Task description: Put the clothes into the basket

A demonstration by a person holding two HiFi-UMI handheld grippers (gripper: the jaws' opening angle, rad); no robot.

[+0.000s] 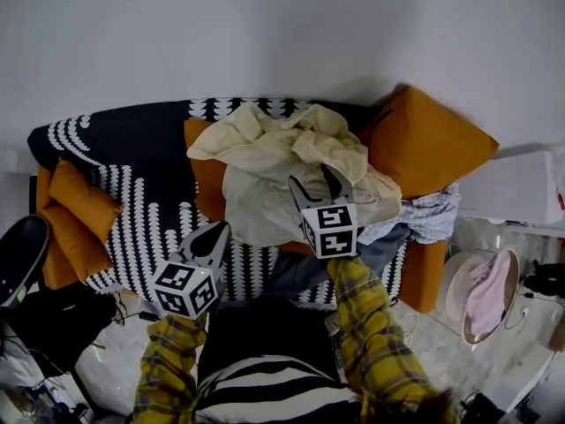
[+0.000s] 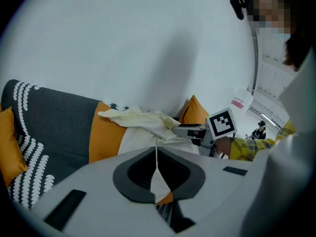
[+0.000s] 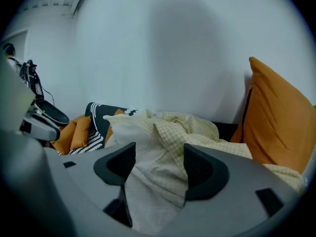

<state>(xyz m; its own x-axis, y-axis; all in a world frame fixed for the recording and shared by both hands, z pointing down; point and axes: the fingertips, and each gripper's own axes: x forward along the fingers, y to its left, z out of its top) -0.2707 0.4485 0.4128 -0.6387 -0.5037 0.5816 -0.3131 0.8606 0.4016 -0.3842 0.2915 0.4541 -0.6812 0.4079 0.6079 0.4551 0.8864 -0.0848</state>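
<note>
Now, left gripper (image 1: 214, 230): clenched, empty, over the sofa (image 1: 132, 148).
Right gripper (image 1: 313, 182): released, jaws astride the cream checked shirt (image 1: 274, 162).

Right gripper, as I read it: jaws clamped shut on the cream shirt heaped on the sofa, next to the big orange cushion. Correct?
Wrong on the jaws. The right gripper view shows the right gripper with its jaws standing wide apart, the cream shirt lying between them unpinched. The shirt is heaped on the sofa next to the orange cushion.
</note>
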